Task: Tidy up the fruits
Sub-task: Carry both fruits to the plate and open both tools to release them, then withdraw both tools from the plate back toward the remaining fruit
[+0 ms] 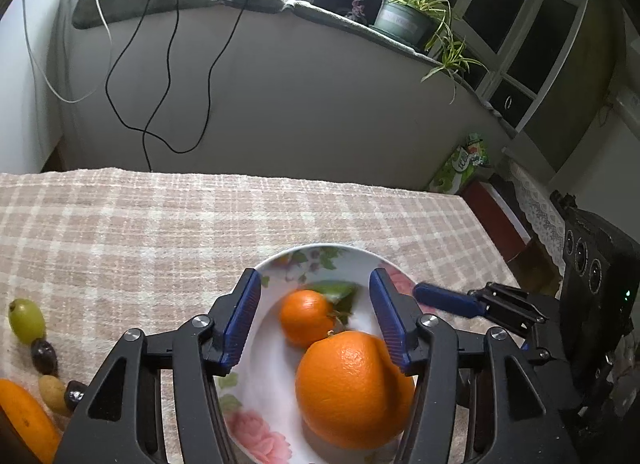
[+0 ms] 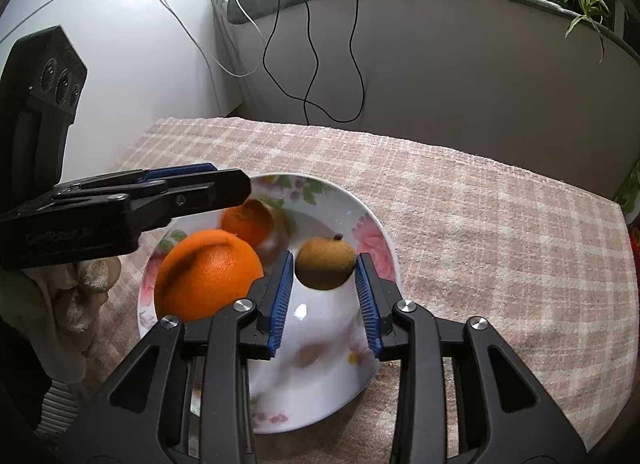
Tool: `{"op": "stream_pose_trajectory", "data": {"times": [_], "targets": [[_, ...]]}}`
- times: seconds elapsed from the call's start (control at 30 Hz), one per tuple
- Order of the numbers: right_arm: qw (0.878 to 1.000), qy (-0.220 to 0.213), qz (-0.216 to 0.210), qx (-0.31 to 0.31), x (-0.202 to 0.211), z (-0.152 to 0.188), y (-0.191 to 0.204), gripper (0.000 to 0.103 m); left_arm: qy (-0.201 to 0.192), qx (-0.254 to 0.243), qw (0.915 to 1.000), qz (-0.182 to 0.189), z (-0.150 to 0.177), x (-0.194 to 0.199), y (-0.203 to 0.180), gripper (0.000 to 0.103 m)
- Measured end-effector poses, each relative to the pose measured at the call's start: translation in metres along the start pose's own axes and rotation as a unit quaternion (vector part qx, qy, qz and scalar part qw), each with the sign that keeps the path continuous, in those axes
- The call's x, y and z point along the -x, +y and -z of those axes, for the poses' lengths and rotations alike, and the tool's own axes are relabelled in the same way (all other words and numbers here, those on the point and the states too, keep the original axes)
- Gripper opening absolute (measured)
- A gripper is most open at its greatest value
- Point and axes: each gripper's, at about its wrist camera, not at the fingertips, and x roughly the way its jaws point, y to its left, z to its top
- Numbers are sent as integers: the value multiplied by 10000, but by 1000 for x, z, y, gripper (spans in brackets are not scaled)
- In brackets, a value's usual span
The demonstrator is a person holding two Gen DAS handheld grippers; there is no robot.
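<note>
plate (image 2: 372,232), two oranges (image 1: 352,388), perhaps kiwi (image 2: 325,263)

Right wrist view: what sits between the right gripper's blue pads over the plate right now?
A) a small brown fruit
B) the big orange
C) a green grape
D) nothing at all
A: the small brown fruit hangs between the pads of the right gripper above the plate, with a gap on each side, while the big orange lies on the plate to the left.
</note>
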Motion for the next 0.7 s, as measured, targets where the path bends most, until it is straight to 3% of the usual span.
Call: {"op": "stream_pose_trajectory", "data": {"times": [0.03,0.1,0.7], "targets": [[10000,-36,-7,-23,2,0,-2,55,-14,1,10000,-17,0,1,0,56],[9999,-99,-31,-49,6,-1,-3,61,-35,21,10000,-17,0,4,1,56],[9991,-415,-45,-43,44,3,10,72,-391,38,9992,-90,6,45,-6,56]]}}
